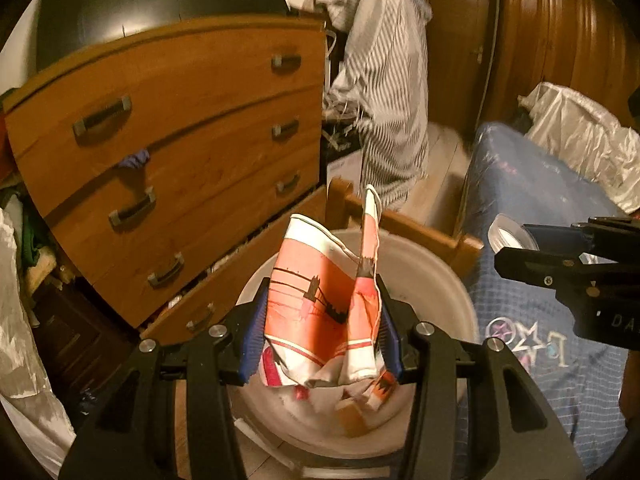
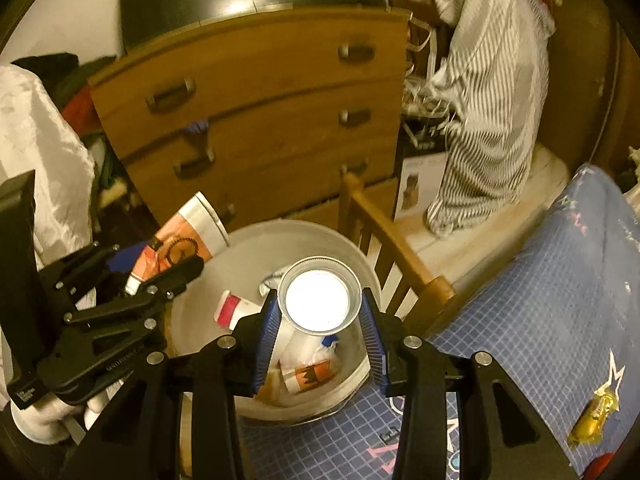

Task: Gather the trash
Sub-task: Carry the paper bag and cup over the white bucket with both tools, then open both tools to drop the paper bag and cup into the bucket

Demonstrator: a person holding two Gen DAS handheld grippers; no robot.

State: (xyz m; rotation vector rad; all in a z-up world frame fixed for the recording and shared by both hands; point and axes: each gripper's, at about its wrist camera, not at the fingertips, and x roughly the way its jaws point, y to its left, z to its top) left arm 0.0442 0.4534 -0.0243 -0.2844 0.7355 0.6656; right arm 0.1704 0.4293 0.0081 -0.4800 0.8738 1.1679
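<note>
Two claws over the bin (image 2: 256, 240): left claw (image 1: 320, 332) gripping crumpled cup (image 1: 320, 300), right claw (image 2: 320, 320) gripping clear cup (image 2: 318, 298).

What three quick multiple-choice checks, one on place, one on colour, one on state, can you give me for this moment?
1. Where is the gold-wrapped candy?
A. on the blue grid-pattern bedspread
B. in the round white trash bin
C. on the wooden dresser

2. What colour are the tool pads?
A. green
B. blue
C. yellow

3. What is the left tool doing?
A. empty, open
B. gripping a bottle
C. shut on the crumpled orange-and-white paper cup

Answers: 1 A, it lies on the bedspread; 2 B, blue pads flank both loads; 3 C, the pads press the cup above the bin.
</note>
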